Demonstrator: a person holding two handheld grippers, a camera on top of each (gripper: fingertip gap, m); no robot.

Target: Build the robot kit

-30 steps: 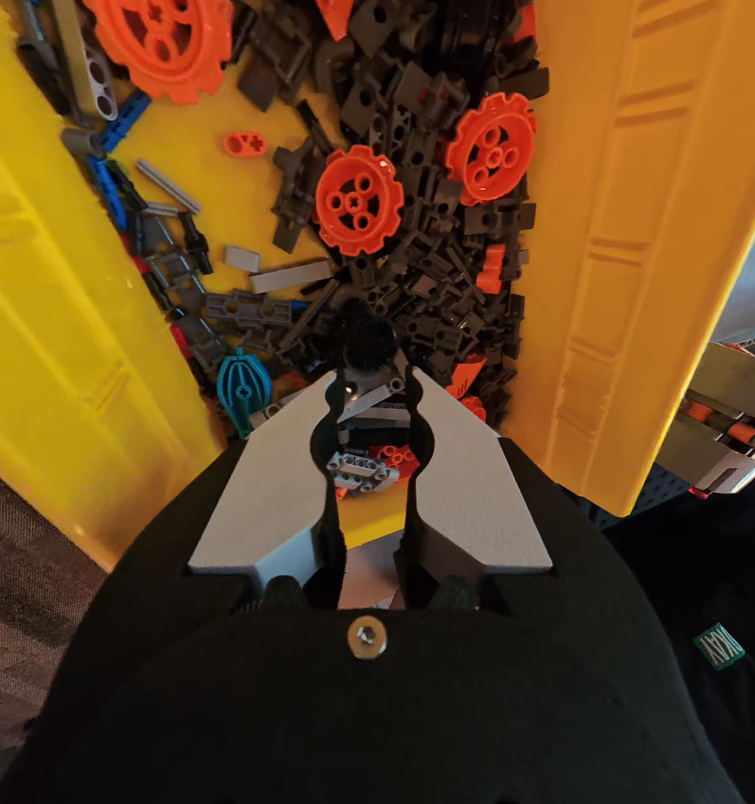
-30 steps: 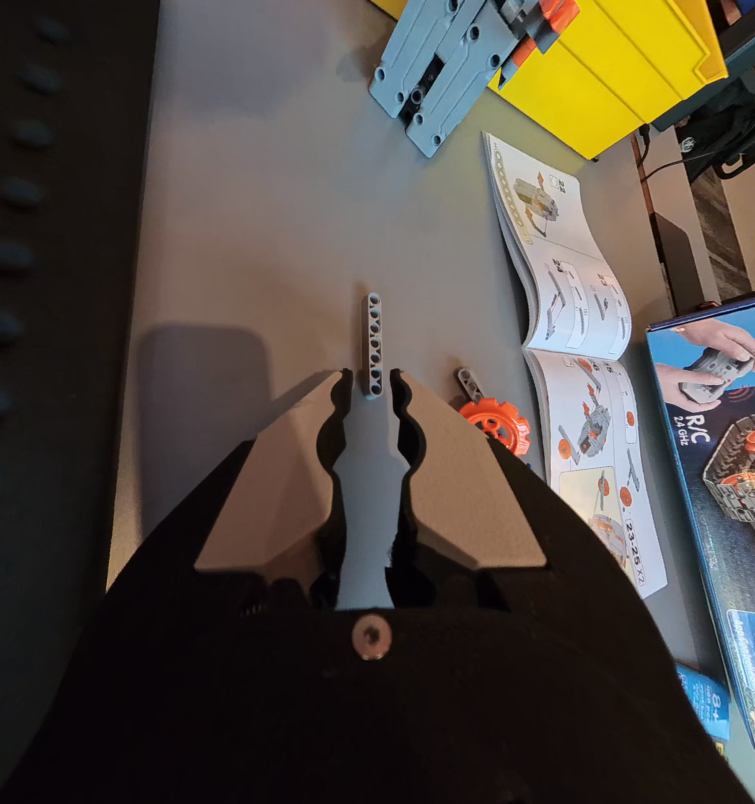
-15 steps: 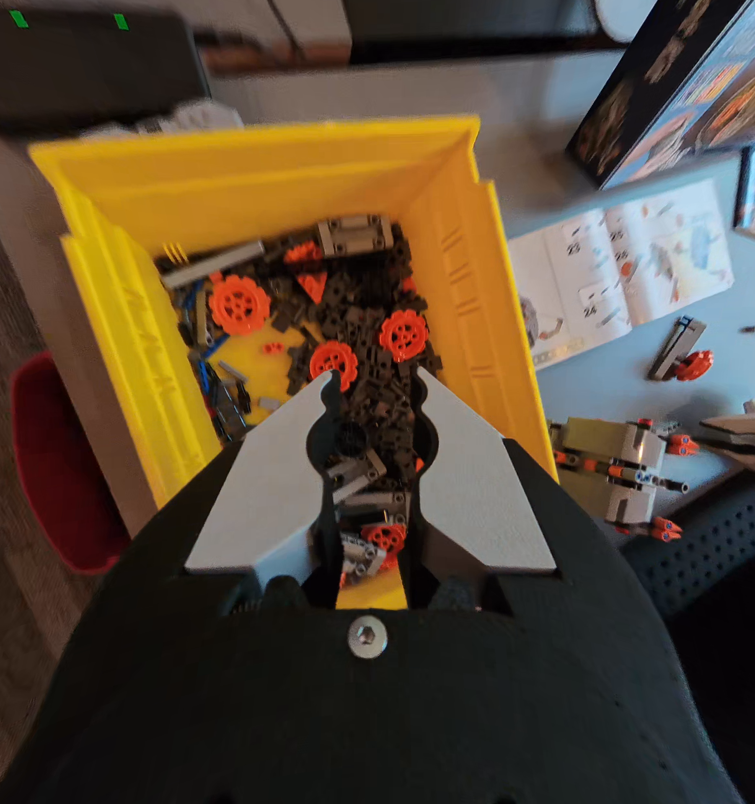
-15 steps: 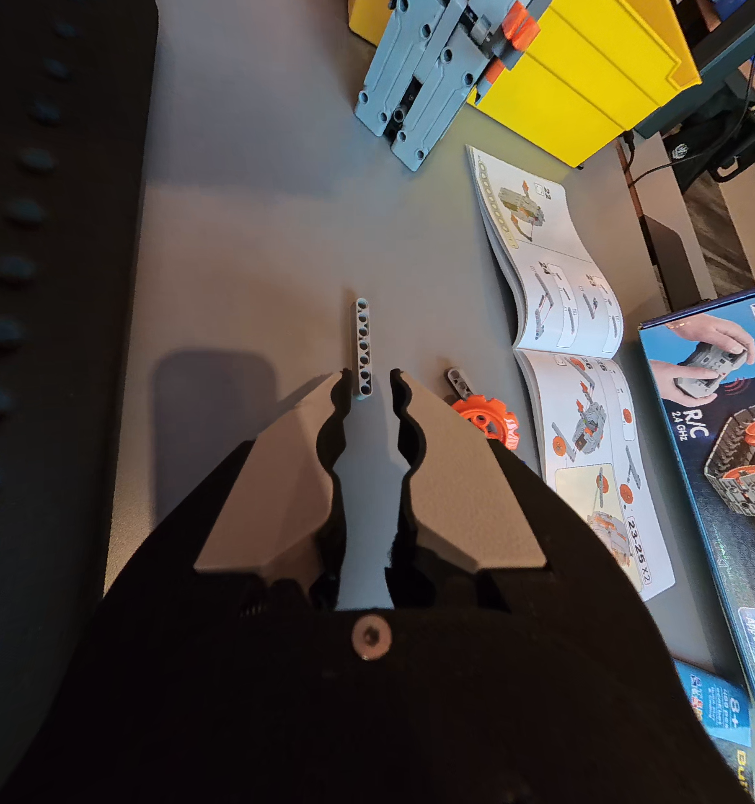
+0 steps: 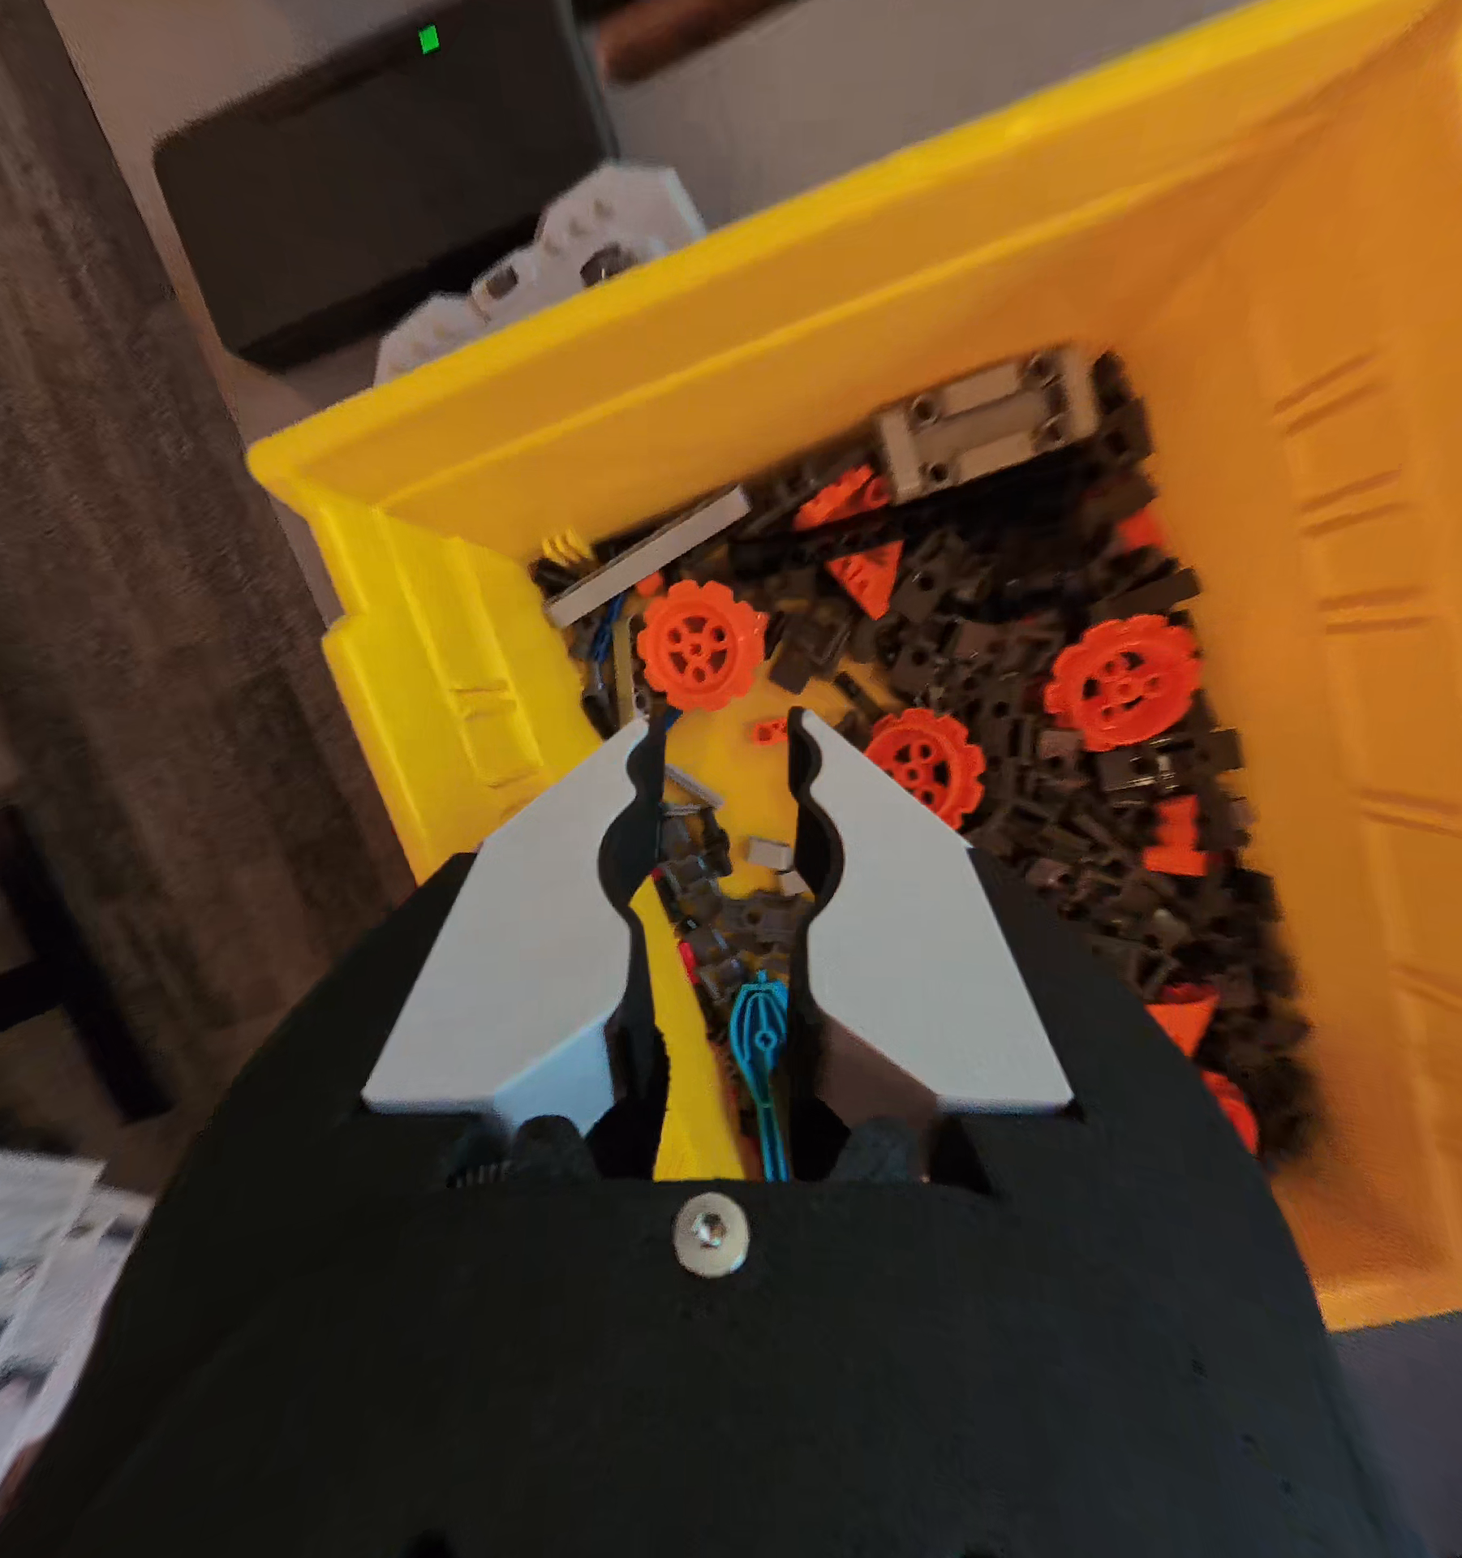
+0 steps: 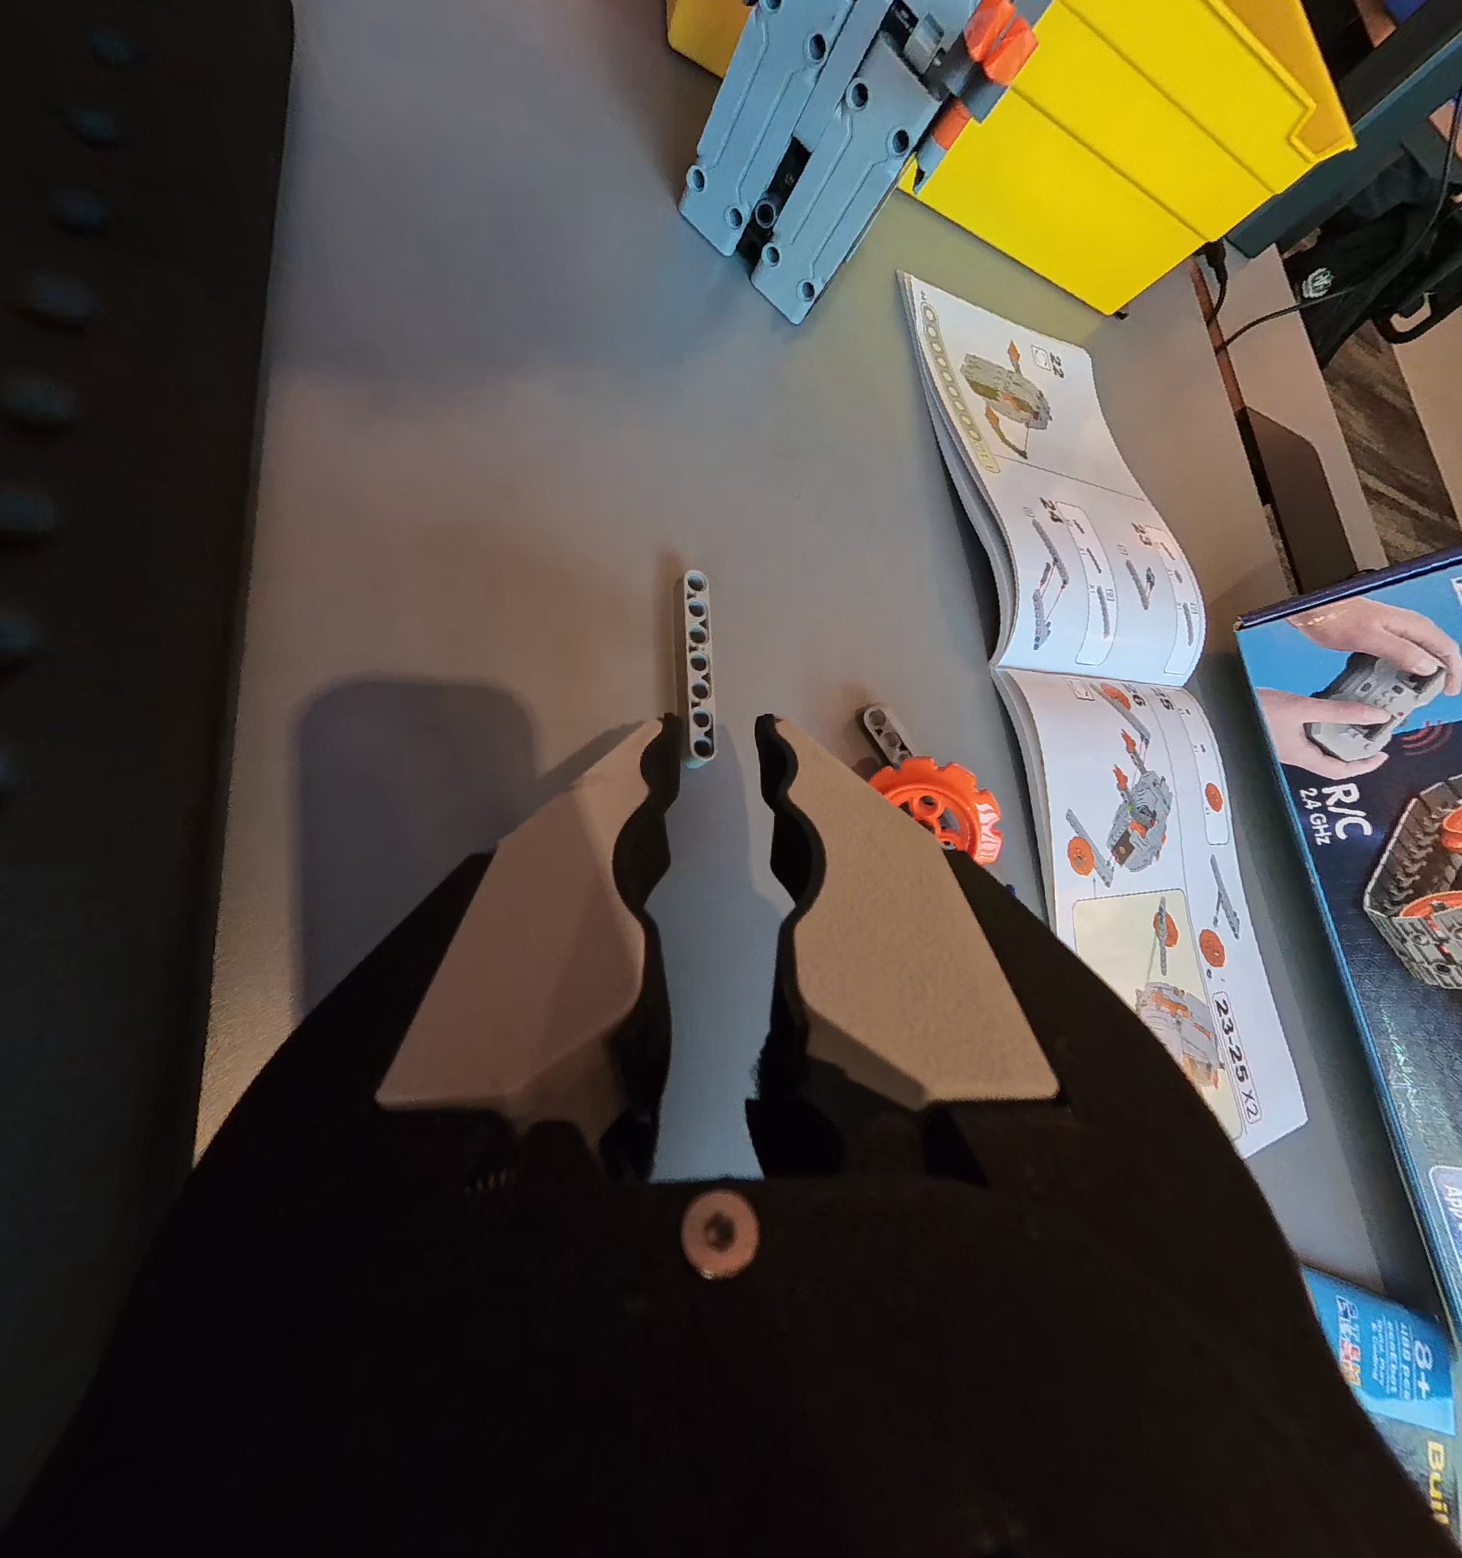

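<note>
In the left wrist view, my left gripper point(image 5: 723, 727) is open and empty above a yellow bin point(image 5: 711, 337). The bin holds many black and grey building pieces, orange toothed wheels point(image 5: 701, 645) and a blue cage-shaped piece point(image 5: 760, 1033) seen between the fingers. In the right wrist view, my right gripper point(image 6: 715, 732) is open and empty just above a grey table point(image 6: 475, 421). A thin grey beam with holes point(image 6: 697, 666) lies at its fingertips, close to the left finger. An orange toothed wheel point(image 6: 938, 805) with a short grey piece lies right of the right finger.
A grey panel assembly with orange pins point(image 6: 829, 143) leans by the yellow bin point(image 6: 1115, 169) at the back. An open instruction booklet point(image 6: 1107, 674) and a blue box point(image 6: 1385, 843) lie right. A dark studded mat point(image 6: 78, 506) runs along the left. The grippers' ends are close to 45 centimetres from one another.
The left gripper rose out of the bin, then swung left and closer again; the view is blurred with motion. The right gripper shifted slightly, so the grey beam sits nearer its left finger.
</note>
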